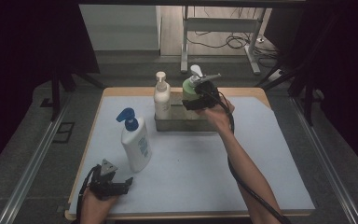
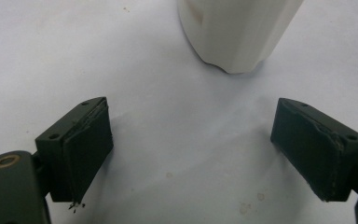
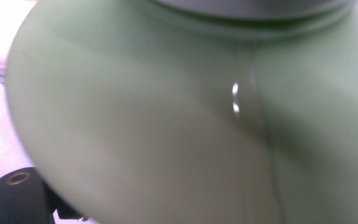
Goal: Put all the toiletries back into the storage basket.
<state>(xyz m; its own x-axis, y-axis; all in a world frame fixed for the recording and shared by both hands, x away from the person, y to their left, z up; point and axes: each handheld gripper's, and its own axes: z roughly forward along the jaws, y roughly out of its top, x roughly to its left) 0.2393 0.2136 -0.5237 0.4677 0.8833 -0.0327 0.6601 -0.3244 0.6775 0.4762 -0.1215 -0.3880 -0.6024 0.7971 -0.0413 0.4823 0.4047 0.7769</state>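
We see left gripper (image 1: 121, 183): black body, grey three-cornered plate on top, black cable looping behind. Its fingers (image 2: 81, 149): black blocks, pad edges chipped, small screw holes, brass-ringed hole on bracket. Right gripper (image 1: 196, 99): black, thick black cable trailing along forearm. Forearms bare, no sleeves in sight.

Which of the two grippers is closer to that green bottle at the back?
Right. The right gripper is up against the green bottle standing in the metal tray. The left gripper rests open at the table's near edge, close to the blue-capped white bottle.
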